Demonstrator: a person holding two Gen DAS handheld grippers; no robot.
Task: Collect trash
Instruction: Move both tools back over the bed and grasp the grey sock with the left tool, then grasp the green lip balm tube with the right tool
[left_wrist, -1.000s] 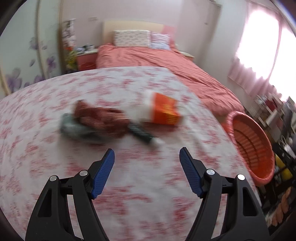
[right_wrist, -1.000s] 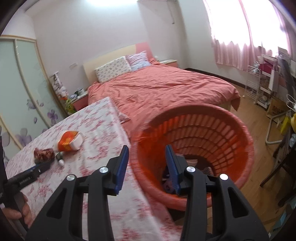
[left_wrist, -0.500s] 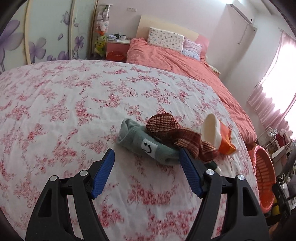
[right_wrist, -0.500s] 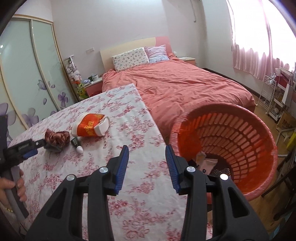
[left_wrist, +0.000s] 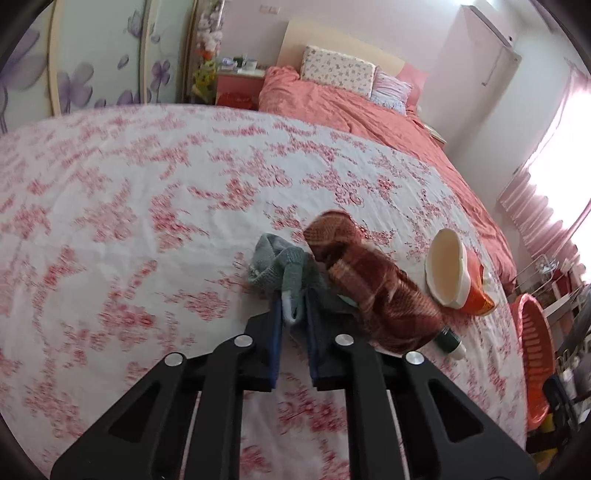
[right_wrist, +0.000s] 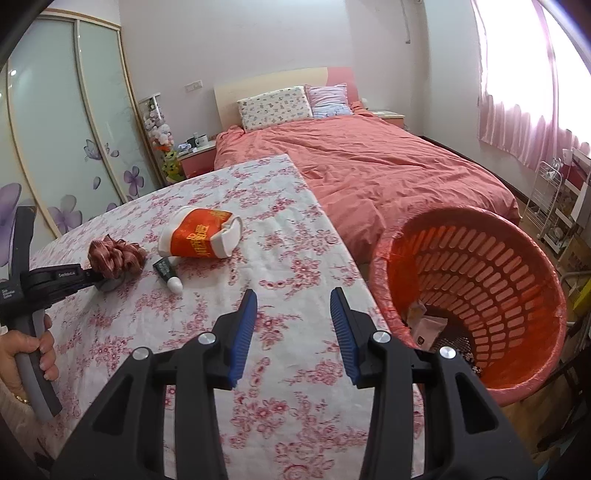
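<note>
On the floral table, my left gripper (left_wrist: 293, 314) is shut on a grey-green sock (left_wrist: 284, 269). A brown checked sock (left_wrist: 373, 291) lies against it on the right. Beyond lie a tipped white and orange paper cup (left_wrist: 452, 275) and a small dark tube with a white cap (left_wrist: 450, 341). In the right wrist view the left gripper (right_wrist: 94, 277) is at the brown sock (right_wrist: 116, 256), next to the cup (right_wrist: 201, 238) and the tube (right_wrist: 168, 275). My right gripper (right_wrist: 293, 301) is open and empty above the table's right part, beside the orange basket (right_wrist: 476, 280).
The orange basket holds some paper scraps (right_wrist: 428, 326) and stands on the floor off the table's right edge (right_wrist: 354, 258). A bed with a coral cover (right_wrist: 388, 166) lies behind the table. A wire rack (right_wrist: 550, 206) stands at the far right.
My left gripper has moved forward and shut on the grey-green sock. My right gripper has swung left from over the basket to over the table and stays open.
</note>
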